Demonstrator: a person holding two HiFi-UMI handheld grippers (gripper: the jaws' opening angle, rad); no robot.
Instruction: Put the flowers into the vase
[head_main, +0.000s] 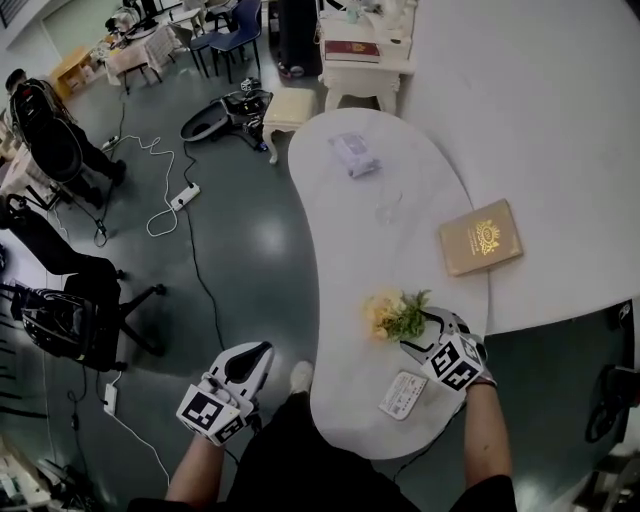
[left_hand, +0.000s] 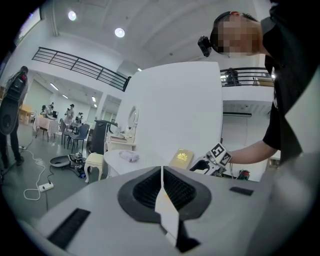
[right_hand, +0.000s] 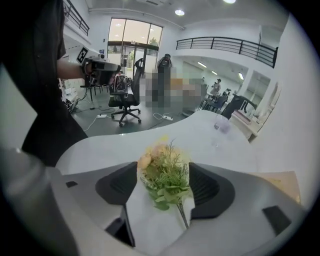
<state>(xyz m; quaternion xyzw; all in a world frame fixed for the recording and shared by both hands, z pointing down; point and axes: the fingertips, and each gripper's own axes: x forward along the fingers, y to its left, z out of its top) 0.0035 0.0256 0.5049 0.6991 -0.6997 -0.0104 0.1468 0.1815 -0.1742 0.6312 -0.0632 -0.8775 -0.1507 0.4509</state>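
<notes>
So, right tool (head_main: 418, 332) stood open, jaws straddling the flowers (head_main: 396, 315) lying on the tabletop (head_main: 350, 250), lower centre of head view, pads not pressing. Likely best was to clamp low on the stems, gently, not the blooms. Left tool (head_main: 250, 360) was clenched empty, lower left.

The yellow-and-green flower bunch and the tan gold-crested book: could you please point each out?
Yellow-and-green flower bunch (head_main: 395, 316): head view, where blossoms meet leaves.
Tan gold-crested book (head_main: 481, 237): head view, middle of its cover.
</notes>
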